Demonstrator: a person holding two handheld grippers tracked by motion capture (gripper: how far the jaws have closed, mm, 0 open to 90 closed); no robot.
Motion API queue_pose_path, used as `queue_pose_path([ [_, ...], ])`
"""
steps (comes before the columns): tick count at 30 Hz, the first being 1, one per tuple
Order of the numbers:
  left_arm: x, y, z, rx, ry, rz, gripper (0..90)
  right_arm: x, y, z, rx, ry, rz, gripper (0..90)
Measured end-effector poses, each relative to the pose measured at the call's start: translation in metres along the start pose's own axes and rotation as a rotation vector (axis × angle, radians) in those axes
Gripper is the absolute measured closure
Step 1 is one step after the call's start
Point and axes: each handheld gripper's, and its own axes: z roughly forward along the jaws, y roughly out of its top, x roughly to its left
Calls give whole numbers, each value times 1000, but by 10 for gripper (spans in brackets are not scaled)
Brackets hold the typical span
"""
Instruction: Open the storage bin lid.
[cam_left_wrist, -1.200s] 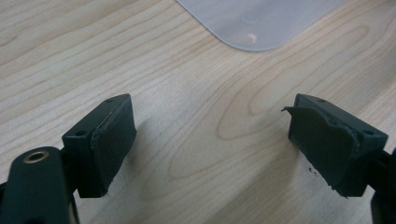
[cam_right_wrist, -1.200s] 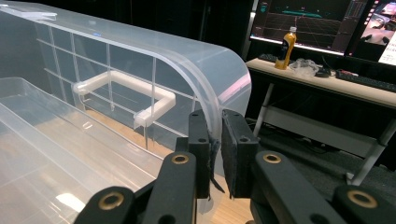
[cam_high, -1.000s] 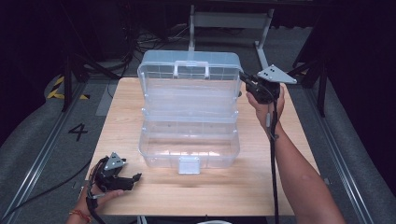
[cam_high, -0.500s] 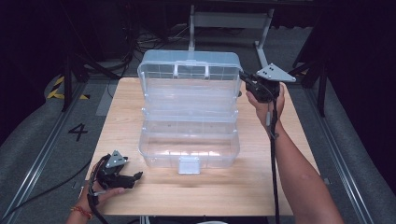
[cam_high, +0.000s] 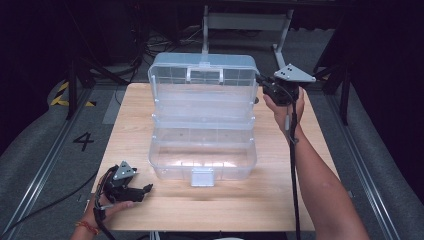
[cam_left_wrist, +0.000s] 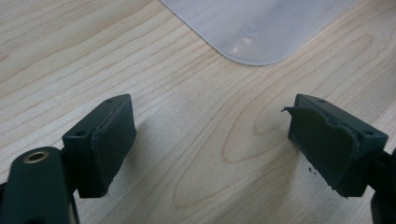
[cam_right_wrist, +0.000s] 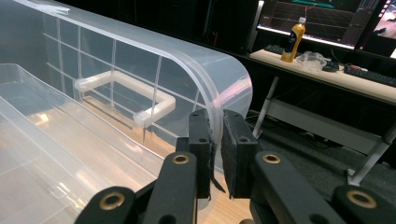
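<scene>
A clear plastic tiered storage box (cam_high: 202, 127) stands open in the middle of the wooden table (cam_high: 280, 200), its lid (cam_high: 202, 75) raised at the back with a white handle (cam_right_wrist: 123, 93). My right gripper (cam_high: 260, 82) is shut on the right edge of the lid (cam_right_wrist: 219, 116), which passes between its pads (cam_right_wrist: 233, 154). Near the table's front left corner, my left gripper (cam_high: 145, 190) rests low over the wood, open, with nothing between its pads (cam_left_wrist: 109, 140). A corner of the box (cam_left_wrist: 254, 28) lies ahead of it.
A latch tab (cam_high: 202, 176) sticks out at the box's front. Dark floor with rails and cables surrounds the table. A metal stand (cam_high: 245, 22) is behind it. A desk with a yellow bottle (cam_right_wrist: 293, 39) and monitors lies beyond.
The left gripper has shifted slightly forward along the table's front left. The right gripper has held still on the lid.
</scene>
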Motion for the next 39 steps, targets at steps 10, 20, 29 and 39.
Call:
queue_pose_path([
  [10, 0, 0, 0, 1, -2, -4, 154, -4, 1, 6, 13, 6, 1, 835],
  [20, -2, -2, -1, -4, 9, -18, 156, -10, 0, 13, 8, 24, 41, 835],
  [29, -2, -2, 0, -6, 8, -30, 156, -15, -1, 21, 13, 28, 57, 835],
  [39, -1, -1, 0, -8, 12, -15, 156, -19, 1, 34, 42, 13, 66, 833],
])
